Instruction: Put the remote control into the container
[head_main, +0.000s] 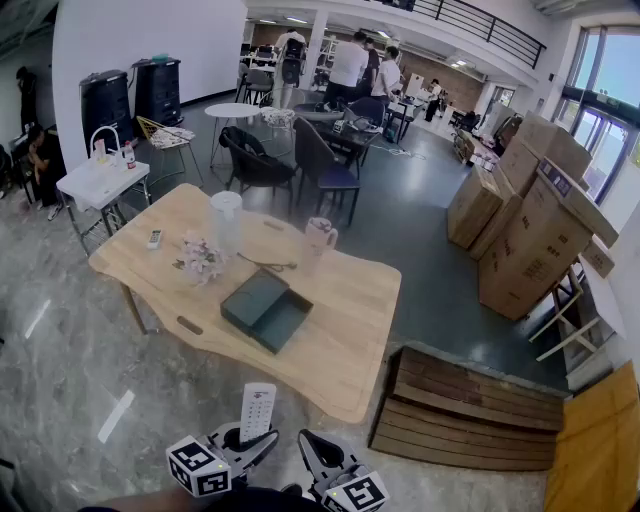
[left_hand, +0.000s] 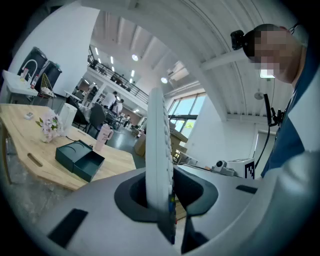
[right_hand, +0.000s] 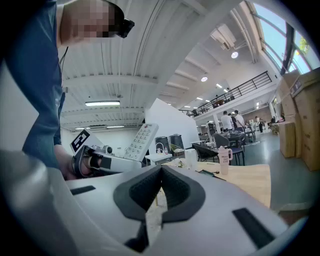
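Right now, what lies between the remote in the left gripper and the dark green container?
Only bare tabletop, seen in the head view, between the remote control and the container.

The person wears a blue top (right_hand: 35, 75), with a black head camera (left_hand: 239, 39) and a thin black cable (left_hand: 266, 107) running down beside the chest. The left hand-held gripper (head_main: 257, 437) and right hand-held gripper (head_main: 310, 447) have smooth light-grey shells, and each carries a white cube (head_main: 198, 468) printed with black square markers. Seen close, the jaws are lined with dark ribbed pads (right_hand: 176, 192) set in a V-shaped recess, and dark rectangular insets (right_hand: 250, 220) mark the grey shell on either side
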